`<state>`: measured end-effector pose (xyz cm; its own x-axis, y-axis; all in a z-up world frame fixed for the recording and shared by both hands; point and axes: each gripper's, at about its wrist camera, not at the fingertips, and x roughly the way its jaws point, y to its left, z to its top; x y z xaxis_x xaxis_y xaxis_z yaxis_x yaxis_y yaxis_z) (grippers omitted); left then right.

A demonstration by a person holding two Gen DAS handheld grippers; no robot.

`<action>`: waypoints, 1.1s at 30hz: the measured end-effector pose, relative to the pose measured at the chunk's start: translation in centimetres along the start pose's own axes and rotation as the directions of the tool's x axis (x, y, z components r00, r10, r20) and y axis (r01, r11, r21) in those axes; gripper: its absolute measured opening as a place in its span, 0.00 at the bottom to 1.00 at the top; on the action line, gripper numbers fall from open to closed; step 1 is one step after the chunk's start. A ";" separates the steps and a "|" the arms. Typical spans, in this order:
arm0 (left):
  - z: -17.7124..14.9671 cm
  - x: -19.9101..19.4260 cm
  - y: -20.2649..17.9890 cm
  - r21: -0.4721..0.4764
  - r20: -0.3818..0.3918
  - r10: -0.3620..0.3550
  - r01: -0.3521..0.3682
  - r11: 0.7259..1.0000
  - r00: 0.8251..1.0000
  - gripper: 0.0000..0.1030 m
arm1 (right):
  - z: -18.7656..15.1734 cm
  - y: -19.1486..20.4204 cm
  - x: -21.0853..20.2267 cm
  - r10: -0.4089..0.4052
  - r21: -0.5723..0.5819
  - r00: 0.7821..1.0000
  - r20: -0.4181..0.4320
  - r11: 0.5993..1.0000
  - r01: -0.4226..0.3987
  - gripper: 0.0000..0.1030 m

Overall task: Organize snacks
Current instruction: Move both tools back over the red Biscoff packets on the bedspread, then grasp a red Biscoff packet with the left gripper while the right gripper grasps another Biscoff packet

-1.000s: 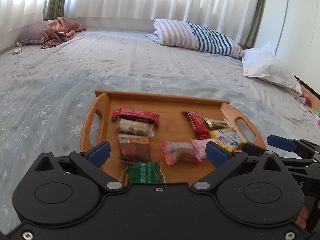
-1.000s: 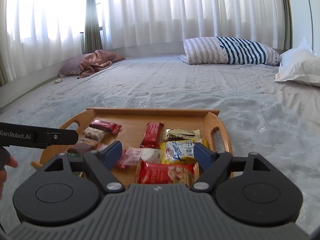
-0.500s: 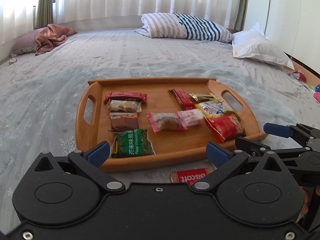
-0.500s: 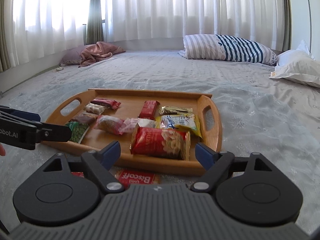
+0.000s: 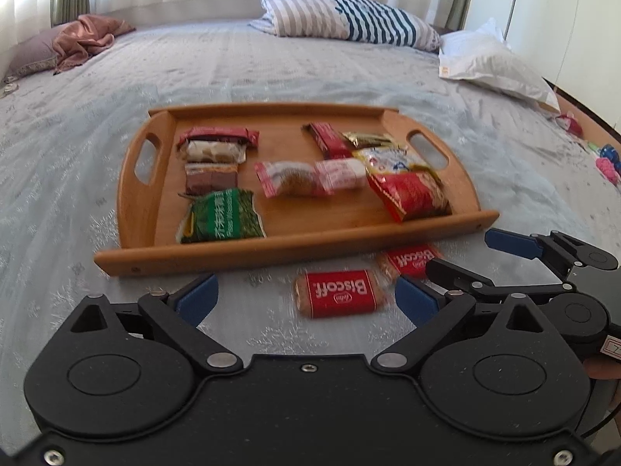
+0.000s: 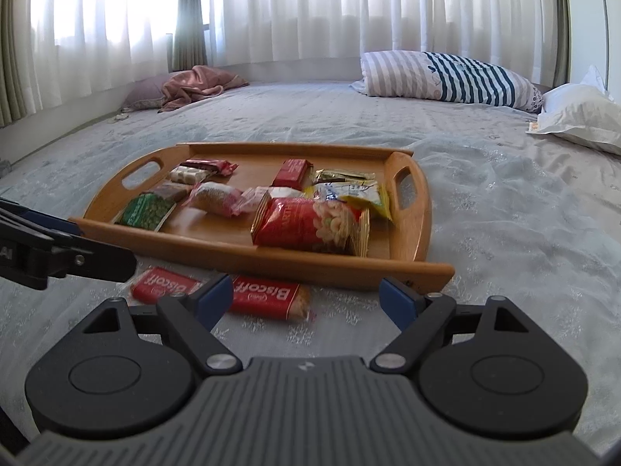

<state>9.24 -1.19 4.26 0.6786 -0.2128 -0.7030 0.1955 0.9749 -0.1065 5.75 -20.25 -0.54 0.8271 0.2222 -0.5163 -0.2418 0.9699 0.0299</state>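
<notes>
— Holding anything?
— No. My left tongs [image 5: 302, 297] are closing, wide around one Biscoff packet [image 5: 337, 293] on the bed [image 5: 271, 73]. My right tongs [image 6: 306, 295] gape empty near the tray [image 6: 248, 256].

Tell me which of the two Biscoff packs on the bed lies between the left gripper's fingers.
The fully visible Biscoff pack, lying squarely ahead of the closing left gripper. The other Biscoff pack sits further right, by the tray's corner.

"Biscoff" in white on a red biscuit packet [image 5: 337, 293] on the bedspread, "Biscoff" again on a second red packet [image 5: 410, 259] beside it, green snack bag's [image 5: 221, 216] print too blurred to read
</notes>
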 end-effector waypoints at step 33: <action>-0.5 3.5 -1.2 0.025 -0.018 -0.035 0.036 0.999 0.999 0.41 | -2.4 0.5 1.3 0.059 -0.054 0.998 0.002 0.997 -0.059 0.91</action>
<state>11.00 -3.09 1.57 0.6586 -0.2460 -0.7112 0.2373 0.9647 -0.1139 5.48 -19.68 -3.20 0.8123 0.2795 -0.5118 -0.3175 0.9482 0.0140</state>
